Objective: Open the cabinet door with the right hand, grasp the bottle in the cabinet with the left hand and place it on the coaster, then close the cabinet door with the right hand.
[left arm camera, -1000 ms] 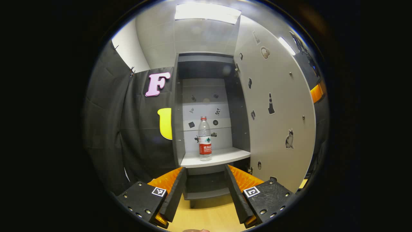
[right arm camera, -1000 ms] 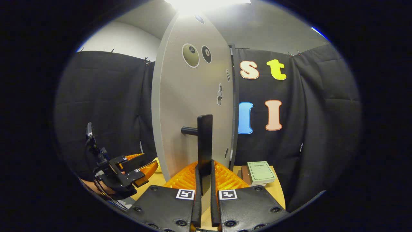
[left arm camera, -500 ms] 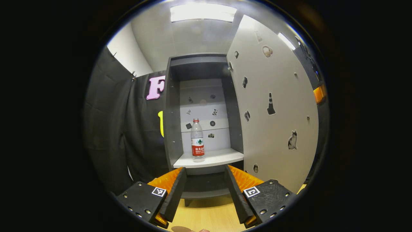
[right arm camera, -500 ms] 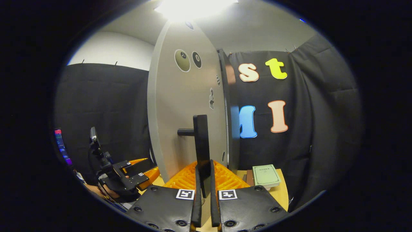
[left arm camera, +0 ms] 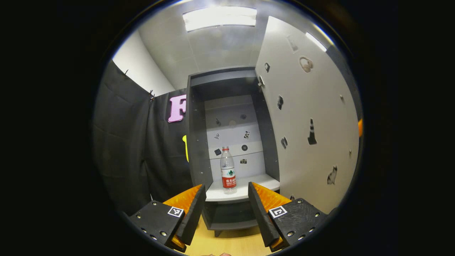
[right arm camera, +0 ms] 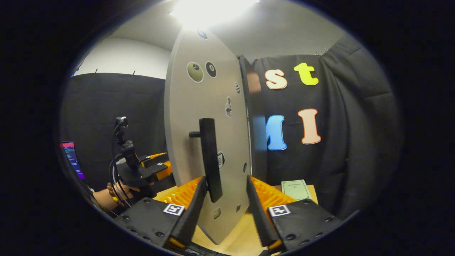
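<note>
The cabinet stands on the wooden desk with its door swung wide open, the pale inner face dotted with small stickers; in the right gripper view the same door is seen from its outer side, edge-on to the frame, with the dark bar handle standing upright off it. On the pale shelf inside, the bottle stands upright — clear, with a red label and a red cap — a little left of the shelf's middle and well apart from both claws. The left claw is released, its fingers spread wide and pointed at the shelf, with the bottle seen between them but farther off. The right claw is also released, its fingers spread to either side of the handle's lower end without pressing on it. In the right gripper view the left claw hangs at the left, a hand holding it — and a greenish booklet lies on the desk at the right.
</note>
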`<state>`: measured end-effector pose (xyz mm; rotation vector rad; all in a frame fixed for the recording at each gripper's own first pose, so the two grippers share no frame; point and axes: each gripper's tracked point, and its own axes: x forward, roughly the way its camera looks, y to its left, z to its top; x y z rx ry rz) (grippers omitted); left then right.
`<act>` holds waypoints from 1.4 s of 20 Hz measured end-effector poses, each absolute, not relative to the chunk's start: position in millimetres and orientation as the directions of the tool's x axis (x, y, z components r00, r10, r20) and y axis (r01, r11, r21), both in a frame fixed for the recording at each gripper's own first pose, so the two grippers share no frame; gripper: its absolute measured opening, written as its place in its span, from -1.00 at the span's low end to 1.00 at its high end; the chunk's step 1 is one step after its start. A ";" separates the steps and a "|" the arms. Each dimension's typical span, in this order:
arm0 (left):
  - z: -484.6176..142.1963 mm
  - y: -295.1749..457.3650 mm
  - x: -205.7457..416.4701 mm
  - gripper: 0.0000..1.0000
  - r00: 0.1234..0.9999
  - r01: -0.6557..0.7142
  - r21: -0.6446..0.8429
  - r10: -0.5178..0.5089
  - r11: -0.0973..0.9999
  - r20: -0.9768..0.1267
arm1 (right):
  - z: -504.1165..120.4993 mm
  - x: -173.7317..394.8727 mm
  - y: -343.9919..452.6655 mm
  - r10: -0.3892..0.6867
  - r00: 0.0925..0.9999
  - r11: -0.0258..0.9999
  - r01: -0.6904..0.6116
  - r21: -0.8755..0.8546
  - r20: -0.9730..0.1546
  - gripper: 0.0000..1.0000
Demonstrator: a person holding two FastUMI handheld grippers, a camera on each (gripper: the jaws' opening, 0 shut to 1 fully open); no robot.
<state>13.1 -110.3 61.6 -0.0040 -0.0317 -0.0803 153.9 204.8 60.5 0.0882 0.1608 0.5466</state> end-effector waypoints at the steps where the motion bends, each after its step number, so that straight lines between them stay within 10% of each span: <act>1: 66.2 -108.0 22.7 0.37 0.996 0.082 -0.007 -0.082 0.997 0.035 | 64.2 149.7 200.2 0.521 0.845 0.852 -0.506 0.130 -0.122 0.74; 2: 71.6 -105.5 31.3 0.37 0.996 0.087 -0.010 -0.086 0.996 0.039 | 62.7 156.8 205.5 0.518 0.848 0.853 -0.503 0.140 -0.113 1.00; 17: 95.3 -120.3 188.7 0.38 0.971 0.230 -0.038 -0.227 0.972 0.070 | 76.1 180.9 76.6 -0.022 0.998 0.990 0.030 0.139 -0.059 0.95; 28: 44.6 -125.8 284.7 0.37 0.966 0.257 -0.033 -0.257 0.966 -0.021 | 34.7 223.5 94.3 -0.120 0.978 0.992 0.124 0.014 -0.169 0.96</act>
